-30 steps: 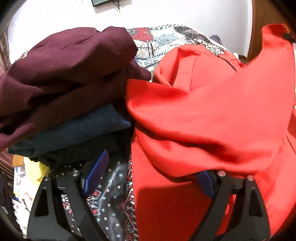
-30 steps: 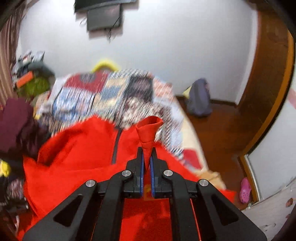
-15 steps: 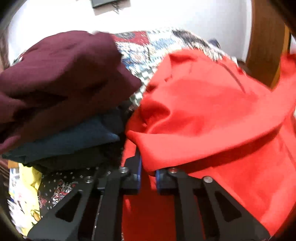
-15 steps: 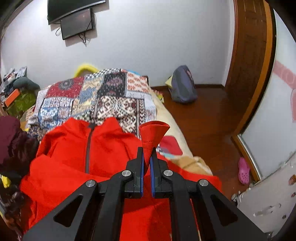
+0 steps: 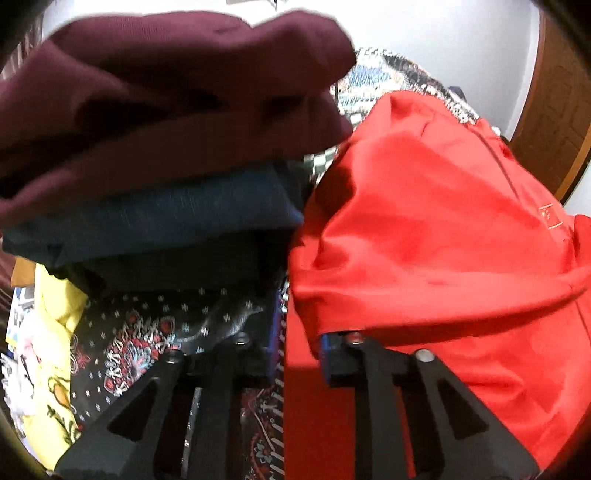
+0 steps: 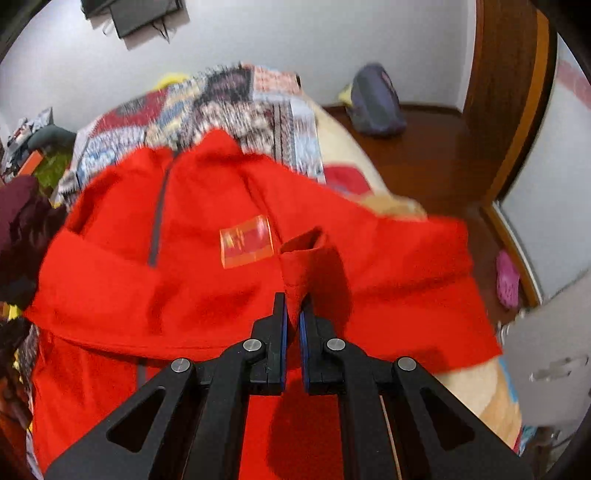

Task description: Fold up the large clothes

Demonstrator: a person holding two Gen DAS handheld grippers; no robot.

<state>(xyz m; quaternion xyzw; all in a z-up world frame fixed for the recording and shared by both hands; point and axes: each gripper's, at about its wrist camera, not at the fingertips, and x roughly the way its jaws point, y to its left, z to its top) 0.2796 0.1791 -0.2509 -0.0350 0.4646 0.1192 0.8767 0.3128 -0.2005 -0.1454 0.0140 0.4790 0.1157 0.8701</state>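
Both grippers pinch the red jacket (image 6: 207,288) over the bed.

Right gripper (image 6: 291,325) has its blue pads pressed on a bunched red cuff; left gripper (image 5: 297,336) clamps a red edge beside the stack of folded clothes (image 5: 166,140), maroon on top. Patchwork quilt (image 6: 236,107) lies beyond the jacket.

White walls (image 6: 295,40); wall-mounted screen (image 6: 147,16) upper left. Dark wooden floor (image 6: 424,147), wooden door frame (image 6: 509,92) right. Bed under patchwork quilt (image 6: 236,107).
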